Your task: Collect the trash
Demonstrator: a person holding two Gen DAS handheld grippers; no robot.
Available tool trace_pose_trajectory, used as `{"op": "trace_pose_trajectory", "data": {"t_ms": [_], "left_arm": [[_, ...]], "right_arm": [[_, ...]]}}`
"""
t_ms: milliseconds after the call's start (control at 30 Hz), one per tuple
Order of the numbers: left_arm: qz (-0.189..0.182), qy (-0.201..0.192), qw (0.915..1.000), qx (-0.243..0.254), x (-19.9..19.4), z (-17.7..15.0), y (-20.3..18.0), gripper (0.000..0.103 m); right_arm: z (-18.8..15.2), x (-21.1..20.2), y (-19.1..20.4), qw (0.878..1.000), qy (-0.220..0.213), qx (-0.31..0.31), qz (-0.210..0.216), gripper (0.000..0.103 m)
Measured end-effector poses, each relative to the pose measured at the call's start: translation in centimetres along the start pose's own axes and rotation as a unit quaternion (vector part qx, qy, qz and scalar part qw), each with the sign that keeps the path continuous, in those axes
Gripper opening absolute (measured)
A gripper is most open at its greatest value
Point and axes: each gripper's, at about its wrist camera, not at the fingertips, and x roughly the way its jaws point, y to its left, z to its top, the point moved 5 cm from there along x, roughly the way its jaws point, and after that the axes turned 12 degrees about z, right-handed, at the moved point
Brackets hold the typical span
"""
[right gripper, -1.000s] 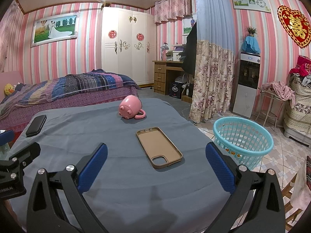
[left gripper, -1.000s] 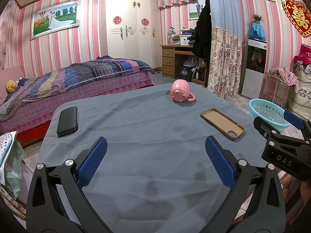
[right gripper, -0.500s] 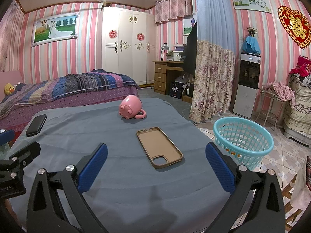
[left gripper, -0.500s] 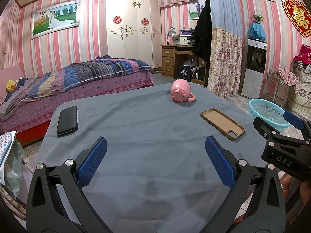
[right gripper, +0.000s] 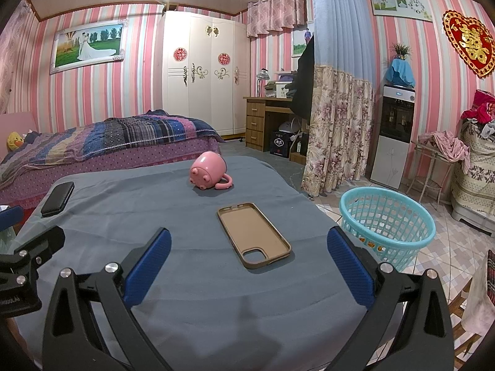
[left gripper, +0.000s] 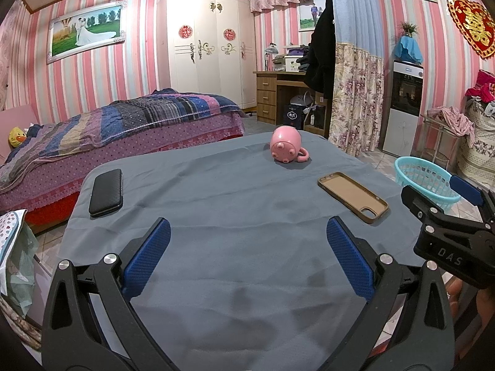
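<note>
A turquoise plastic basket (right gripper: 386, 225) stands on the tiled floor to the right of the table; it also shows in the left wrist view (left gripper: 423, 179). Small orange bits lie at its bottom. My left gripper (left gripper: 247, 256) is open and empty above the near part of the grey tablecloth (left gripper: 232, 204). My right gripper (right gripper: 249, 258) is open and empty above the cloth (right gripper: 148, 204), near the table's right side. No loose trash shows on the table.
A pink pig mug (right gripper: 208, 171) lies on its side at the far end. A tan phone case (right gripper: 253, 235) lies in the right middle. A black phone (left gripper: 106, 191) lies at the left edge. A bed (left gripper: 108, 126) stands beyond, a bag (left gripper: 15, 253) at the left.
</note>
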Motion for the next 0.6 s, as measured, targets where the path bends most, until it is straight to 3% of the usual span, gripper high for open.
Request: {"op": "trace_pose_trajectory", "data": {"t_ms": [600], "left_arm": [[0.001,-0.004,1.0,0.007,-0.62,0.04,-0.42,0.098]], "right_arm": [[0.4,-0.19,-0.13,1.0,-0.001,0.0,0.001,0.099]]}}
